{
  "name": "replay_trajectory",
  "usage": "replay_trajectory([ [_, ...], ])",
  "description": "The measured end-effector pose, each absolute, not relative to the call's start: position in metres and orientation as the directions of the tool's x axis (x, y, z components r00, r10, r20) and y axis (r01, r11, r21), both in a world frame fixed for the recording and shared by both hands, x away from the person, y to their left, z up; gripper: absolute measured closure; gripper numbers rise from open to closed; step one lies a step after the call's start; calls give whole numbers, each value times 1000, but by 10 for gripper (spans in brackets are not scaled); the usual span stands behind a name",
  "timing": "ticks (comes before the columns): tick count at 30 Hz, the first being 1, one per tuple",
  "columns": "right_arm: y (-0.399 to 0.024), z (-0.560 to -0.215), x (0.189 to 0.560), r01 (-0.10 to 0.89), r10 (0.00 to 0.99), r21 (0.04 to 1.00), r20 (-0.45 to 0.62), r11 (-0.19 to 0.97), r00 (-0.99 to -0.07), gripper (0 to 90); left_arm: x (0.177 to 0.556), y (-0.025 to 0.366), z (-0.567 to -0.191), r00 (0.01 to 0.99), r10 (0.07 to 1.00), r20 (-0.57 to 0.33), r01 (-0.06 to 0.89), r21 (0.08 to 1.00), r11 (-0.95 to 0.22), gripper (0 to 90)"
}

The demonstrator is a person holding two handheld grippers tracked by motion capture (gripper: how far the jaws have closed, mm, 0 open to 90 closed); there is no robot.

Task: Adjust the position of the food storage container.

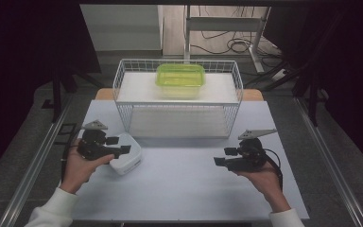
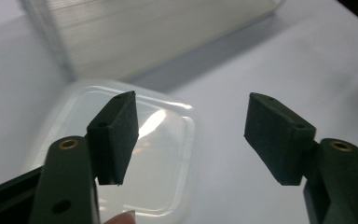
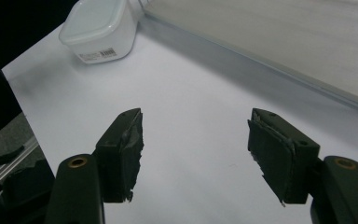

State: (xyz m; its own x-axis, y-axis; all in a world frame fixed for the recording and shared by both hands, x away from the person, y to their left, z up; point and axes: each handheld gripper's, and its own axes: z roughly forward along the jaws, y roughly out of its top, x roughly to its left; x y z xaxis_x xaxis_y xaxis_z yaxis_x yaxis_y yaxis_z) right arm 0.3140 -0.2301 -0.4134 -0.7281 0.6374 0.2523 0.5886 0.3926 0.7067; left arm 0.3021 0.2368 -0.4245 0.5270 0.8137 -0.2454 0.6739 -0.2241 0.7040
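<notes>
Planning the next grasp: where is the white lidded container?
High view: the white lidded container sits left on the table, under the left gripper, before the wire basket.

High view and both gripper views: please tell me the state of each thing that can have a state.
White container: lid on, upright on the table, beside the wire rack, not gripped.
Green container: lid on, upright on the rack's top shelf.
Left gripper: open, above the white container.
Right gripper: open, nothing between its pads, over bare table.
</notes>
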Motion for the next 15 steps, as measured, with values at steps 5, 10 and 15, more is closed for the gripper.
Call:
replay_trajectory([
  [5, -228, -411, 313, 587, 630, 712, 261, 386, -731, 350, 323, 258, -430, 472, 851, -230, 706, 676, -209, 403],
  [10, -227, -413, 313, 592, 632, 707, 265, 387, -728, 349, 348, 278, -438, 436, 871, -225, 739, 642, -204, 517],
  [15, -229, -415, 314, 600, 640, 703, 268, 380, -720, 349, 363, 287, -447, 431, 883, -187, 766, 593, -249, 758],
])
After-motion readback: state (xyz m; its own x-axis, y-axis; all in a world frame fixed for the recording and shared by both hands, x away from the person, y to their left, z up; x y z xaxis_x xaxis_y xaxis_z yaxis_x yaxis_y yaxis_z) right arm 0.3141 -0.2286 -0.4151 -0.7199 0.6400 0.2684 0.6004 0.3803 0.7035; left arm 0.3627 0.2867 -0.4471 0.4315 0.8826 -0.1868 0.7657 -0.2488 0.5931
